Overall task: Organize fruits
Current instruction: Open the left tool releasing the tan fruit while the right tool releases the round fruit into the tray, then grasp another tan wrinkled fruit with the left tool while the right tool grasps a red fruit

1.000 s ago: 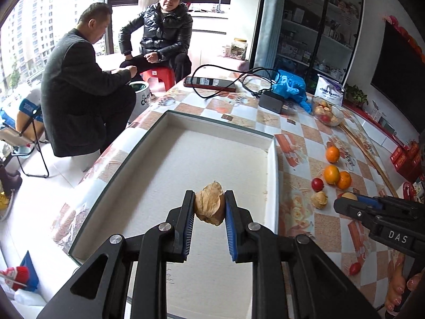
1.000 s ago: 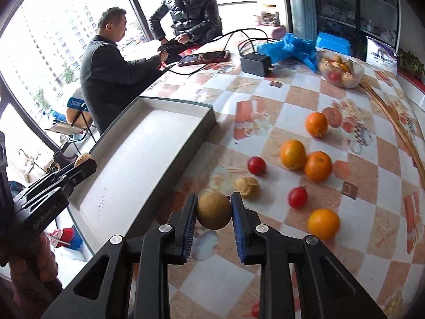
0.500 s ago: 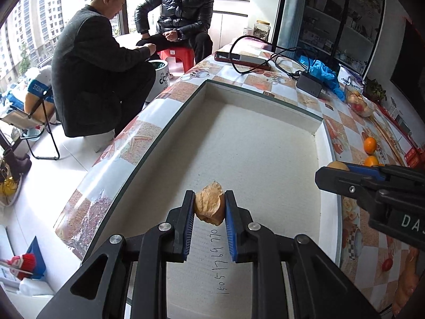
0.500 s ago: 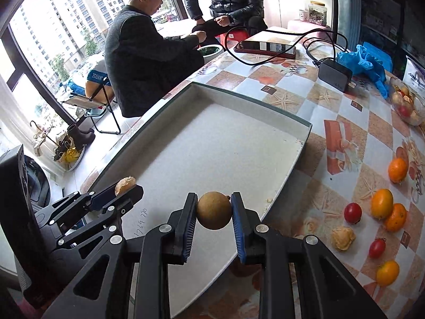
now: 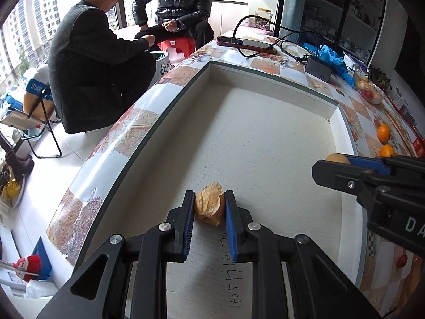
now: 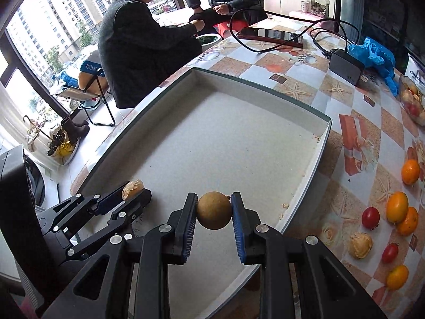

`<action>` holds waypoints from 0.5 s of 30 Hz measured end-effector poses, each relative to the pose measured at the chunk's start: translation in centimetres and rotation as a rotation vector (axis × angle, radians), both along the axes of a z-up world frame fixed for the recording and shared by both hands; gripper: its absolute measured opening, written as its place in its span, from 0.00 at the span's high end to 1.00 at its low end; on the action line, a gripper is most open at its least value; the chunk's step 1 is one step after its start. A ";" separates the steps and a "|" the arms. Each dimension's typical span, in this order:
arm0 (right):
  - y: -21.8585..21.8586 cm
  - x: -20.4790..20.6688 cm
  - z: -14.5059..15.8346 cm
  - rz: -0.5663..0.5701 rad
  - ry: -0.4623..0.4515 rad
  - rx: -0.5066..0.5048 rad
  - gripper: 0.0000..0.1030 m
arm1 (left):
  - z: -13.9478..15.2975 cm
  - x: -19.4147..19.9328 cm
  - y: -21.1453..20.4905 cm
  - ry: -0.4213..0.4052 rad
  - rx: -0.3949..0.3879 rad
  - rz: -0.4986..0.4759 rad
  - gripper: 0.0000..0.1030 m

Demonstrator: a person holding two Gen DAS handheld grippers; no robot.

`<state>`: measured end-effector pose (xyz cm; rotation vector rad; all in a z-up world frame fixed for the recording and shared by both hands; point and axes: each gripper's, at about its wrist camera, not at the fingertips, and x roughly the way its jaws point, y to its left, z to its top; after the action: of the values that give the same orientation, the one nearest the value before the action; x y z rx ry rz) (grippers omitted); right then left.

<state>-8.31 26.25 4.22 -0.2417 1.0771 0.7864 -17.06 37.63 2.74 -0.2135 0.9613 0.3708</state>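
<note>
My left gripper (image 5: 209, 208) is shut on a tan wrinkled walnut (image 5: 209, 206), low over the near left part of the big white tray (image 5: 268, 79). My right gripper (image 6: 214, 210) is shut on a round brown fruit (image 6: 214, 210) over the tray's near part (image 6: 322, 143). The left gripper with its walnut also shows in the right wrist view (image 6: 132, 188), to the left. The right gripper shows in the left wrist view (image 5: 335, 159), at the right. Oranges (image 6: 396, 207), red tomatoes (image 6: 370, 217) and another walnut (image 6: 360, 245) lie on the table right of the tray.
A checked tablecloth (image 6: 300, 85) covers the table. At the far end lie a phone (image 6: 269, 35), cables, a black charger (image 6: 345, 66), blue gloves (image 6: 374, 53) and a bowl of fruit (image 6: 413, 101). Two people (image 5: 101, 61) sit beyond the table's left edge.
Both grippers have moved left and forward over the tray with their loads and come lower. The loose fruit has slid to the right edge of both views.
</note>
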 end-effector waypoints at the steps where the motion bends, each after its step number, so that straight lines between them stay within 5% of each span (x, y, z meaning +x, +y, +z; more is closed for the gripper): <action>1: 0.0 0.0 0.0 0.003 0.000 -0.001 0.74 | 0.0 0.0 0.1 0.001 0.001 0.000 0.77; 5: 0.3 0.0 -0.2 0.008 0.016 -0.003 0.73 | 0.0 0.1 0.0 -0.007 0.008 0.005 0.73; 6: 0.2 0.0 -0.3 0.009 0.024 -0.002 0.72 | 0.0 0.0 -0.1 -0.010 0.013 0.005 0.64; 7: 0.1 0.1 -0.3 0.006 0.027 0.003 0.56 | 0.1 -0.1 -0.2 -0.015 0.017 0.002 0.57; 8: -0.1 0.1 -0.1 -0.003 0.024 0.012 0.17 | 0.2 -0.2 -0.4 -0.022 0.025 0.001 0.39; 9: -0.5 0.1 0.2 -0.019 0.008 0.032 0.01 | 0.4 -0.3 -0.5 -0.032 0.039 0.000 0.25; 15: -3.9 0.9 2.5 -0.115 -0.022 0.083 0.00 | 2.0 -0.9 -1.4 -0.069 0.076 -0.014 0.22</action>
<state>-7.39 22.35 6.71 -0.1166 1.0266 0.7214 -17.93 36.19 4.71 -0.1493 0.8785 0.3838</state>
